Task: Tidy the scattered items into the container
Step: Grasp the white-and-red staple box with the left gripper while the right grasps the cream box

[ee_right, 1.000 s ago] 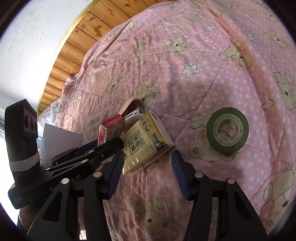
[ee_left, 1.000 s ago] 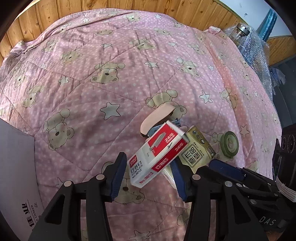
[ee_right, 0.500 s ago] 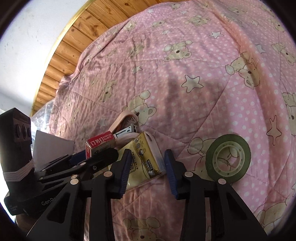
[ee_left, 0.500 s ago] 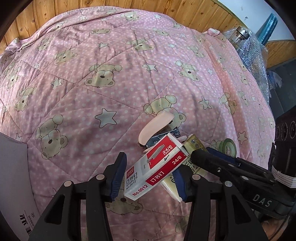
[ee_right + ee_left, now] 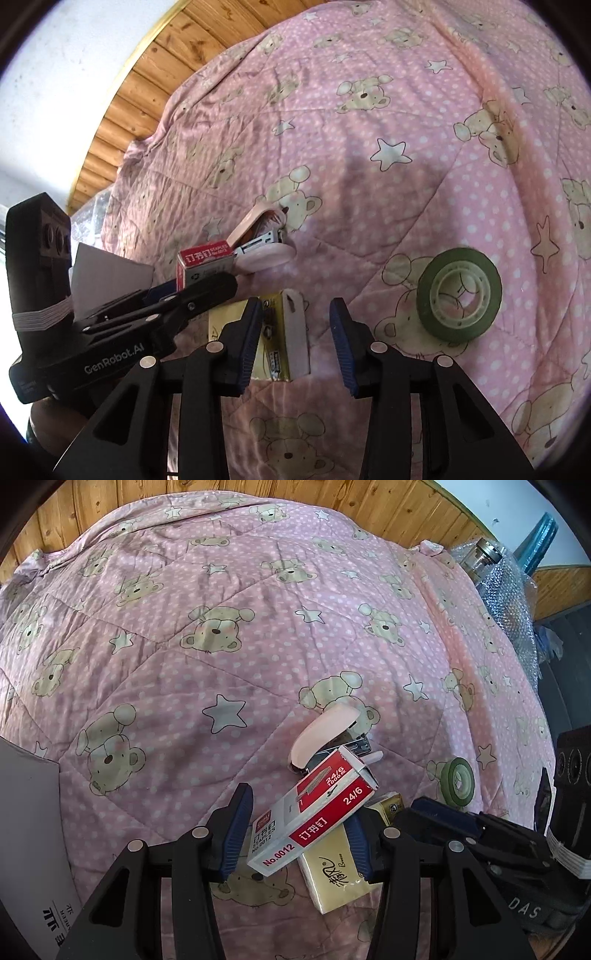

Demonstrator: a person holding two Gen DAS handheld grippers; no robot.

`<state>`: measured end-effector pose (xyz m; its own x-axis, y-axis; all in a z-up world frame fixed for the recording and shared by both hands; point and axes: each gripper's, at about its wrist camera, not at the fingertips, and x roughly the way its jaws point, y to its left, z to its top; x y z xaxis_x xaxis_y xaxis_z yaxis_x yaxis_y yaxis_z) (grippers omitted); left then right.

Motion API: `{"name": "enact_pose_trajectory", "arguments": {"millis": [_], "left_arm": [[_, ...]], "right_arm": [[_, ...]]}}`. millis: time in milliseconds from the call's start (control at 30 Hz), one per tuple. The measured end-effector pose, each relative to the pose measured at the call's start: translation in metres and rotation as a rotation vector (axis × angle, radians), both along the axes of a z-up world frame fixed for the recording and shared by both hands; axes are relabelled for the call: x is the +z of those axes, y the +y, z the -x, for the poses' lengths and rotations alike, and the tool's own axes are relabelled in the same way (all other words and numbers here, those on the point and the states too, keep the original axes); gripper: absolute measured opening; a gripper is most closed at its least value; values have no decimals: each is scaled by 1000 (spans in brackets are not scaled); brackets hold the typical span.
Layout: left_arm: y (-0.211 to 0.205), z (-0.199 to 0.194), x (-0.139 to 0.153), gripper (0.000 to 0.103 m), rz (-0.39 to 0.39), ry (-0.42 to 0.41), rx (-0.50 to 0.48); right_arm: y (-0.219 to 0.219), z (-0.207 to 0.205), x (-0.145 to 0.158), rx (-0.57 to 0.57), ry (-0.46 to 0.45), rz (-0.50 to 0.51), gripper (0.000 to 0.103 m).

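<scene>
A red-and-white staple box (image 5: 314, 812) lies tilted between the fingers of my left gripper (image 5: 299, 808), which stands open around it. The box's end covers the right fingertip. It leans over a yellow tissue pack (image 5: 336, 878) and touches a pink stapler (image 5: 325, 731). My right gripper (image 5: 294, 314) is open, with the tissue pack's (image 5: 275, 332) white edge between its fingers and the left finger over the pack. A green tape roll (image 5: 460, 295) lies on the quilt to the right. The staple box (image 5: 205, 262) and stapler (image 5: 258, 236) also show in the right wrist view.
Everything lies on a pink bear-print quilt (image 5: 221, 646). A grey-white box with printed characters (image 5: 26, 830) sits at the lower left edge. A bubble-wrapped jar (image 5: 506, 587) stands at the far right. Wooden boards (image 5: 258, 494) run behind the quilt.
My right gripper's fingers have narrowed and moved down over the tissue pack. The staple box has tipped flatter between my left fingers, whose gap has not changed.
</scene>
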<state>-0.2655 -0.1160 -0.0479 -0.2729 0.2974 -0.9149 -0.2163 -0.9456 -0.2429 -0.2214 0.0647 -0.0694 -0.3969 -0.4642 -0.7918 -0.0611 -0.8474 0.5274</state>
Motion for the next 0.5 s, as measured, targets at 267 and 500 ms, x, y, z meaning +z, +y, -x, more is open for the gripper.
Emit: {"name": "enact_pose_trajectory", "arguments": {"millis": [267,500], "left_arm": [[-14,2,1,50,14,5,21],[-16,6,-3,50,25,8,21]], "right_arm": [[-28,-19,-1,143,-65,33,42],[-36,-12,7,172,42,-66,61]]}}
